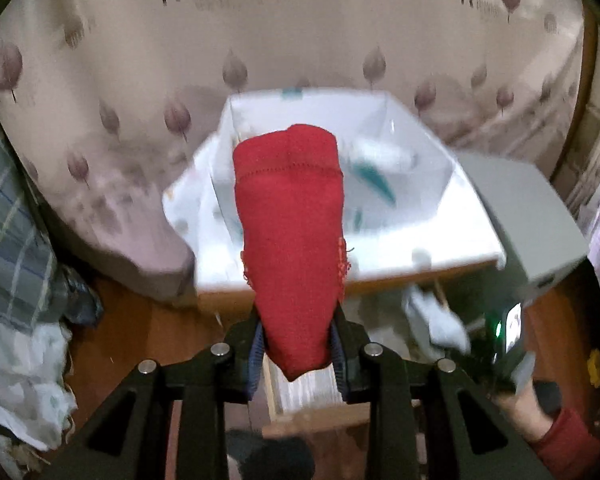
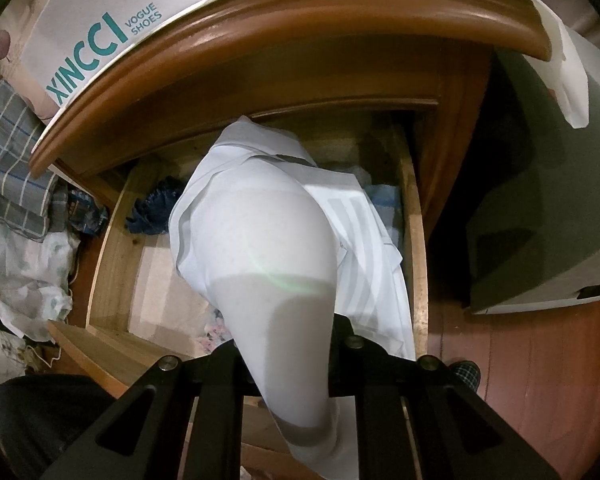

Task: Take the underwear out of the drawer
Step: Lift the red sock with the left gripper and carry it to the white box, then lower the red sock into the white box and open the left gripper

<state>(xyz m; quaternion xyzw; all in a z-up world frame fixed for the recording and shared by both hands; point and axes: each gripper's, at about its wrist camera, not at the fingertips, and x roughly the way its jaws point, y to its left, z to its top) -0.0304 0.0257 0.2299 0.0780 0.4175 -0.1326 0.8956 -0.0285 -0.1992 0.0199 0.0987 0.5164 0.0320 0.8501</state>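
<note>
Left tool: your left tool (image 1: 299,344) was clamped on the red underwear (image 1: 290,216), blue-edged pads pinching its lower end.
Red underwear: it stuck up and away from the fingers, up in the air, clear of the drawer and in front of the open white box (image 1: 416,184).
White box: it sat on the wooden nightstand top, blurry, with teal marks inside. A grey box (image 1: 528,216) stood just to its right.
Right tool: your right tool (image 2: 288,356) was closed tight on a white garment (image 2: 268,240), so the fingertips were mostly hidden by the cloth.
White garment: pale with grey stripes and bands. It ran from the fingers down into the open drawer (image 2: 416,240). Can't tell exactly what kind of clothing it was.
Drawer: wooden, pulled out under the curved nightstand edge (image 2: 260,20). A dark blue cloth (image 2: 156,212) lay bunched in the back left corner, and the bare wooden bottom showed on the left.
Around it: a shoe box (image 2: 100,20) printed "XINCCI VOGUE SHOES" sat on top, plaid fabric (image 2: 12,152) was piled on the left, and the floor (image 2: 540,380) was reddish wood.
Your hand: a red sleeve (image 1: 568,440) showed at the lower right of the left view.
</note>
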